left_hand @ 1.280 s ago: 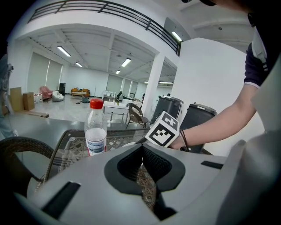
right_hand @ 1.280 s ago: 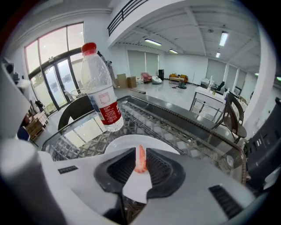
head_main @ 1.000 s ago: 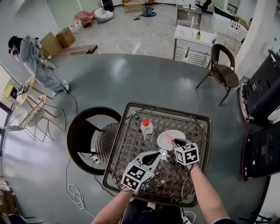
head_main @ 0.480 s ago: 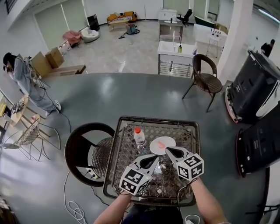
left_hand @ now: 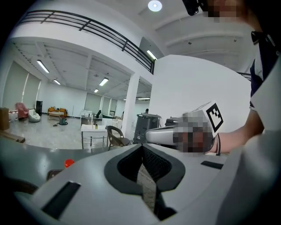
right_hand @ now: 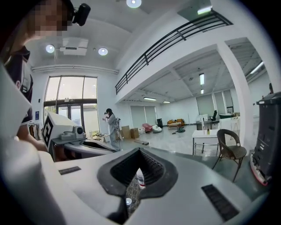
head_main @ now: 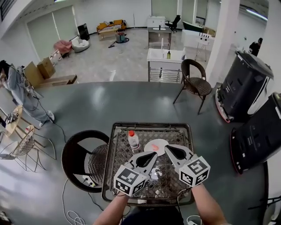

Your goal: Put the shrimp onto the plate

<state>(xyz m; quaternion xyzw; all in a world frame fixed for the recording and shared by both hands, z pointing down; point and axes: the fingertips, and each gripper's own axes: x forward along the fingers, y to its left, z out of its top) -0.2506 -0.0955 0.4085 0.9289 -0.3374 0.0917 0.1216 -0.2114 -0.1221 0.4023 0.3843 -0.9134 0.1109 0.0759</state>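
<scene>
Overall level: a bright, even light is seen across all three views.
Sources: round ceiling lamps (left_hand: 154, 5) are shown overhead, with strip lights (left_hand: 42, 66) further back; daylight is admitted through tall windows (right_hand: 74, 103).
Glare: the lamps are blown out to plain white; pale sheen is spread over the grey floor (head_main: 131, 101).
Shadows: only soft, faint ones are cast, as under the wicker chair (head_main: 193, 83).
Distortion: strong fisheye bending is seen in the pillar (head_main: 219, 39) and the balcony railing (right_hand: 175, 39); the corners of both gripper views are vignetted black.
Focus: the left gripper (left_hand: 141, 147) and right gripper (right_hand: 139, 151) are rendered slightly soft close to the lens, while the hall behind is kept sharp.
</scene>
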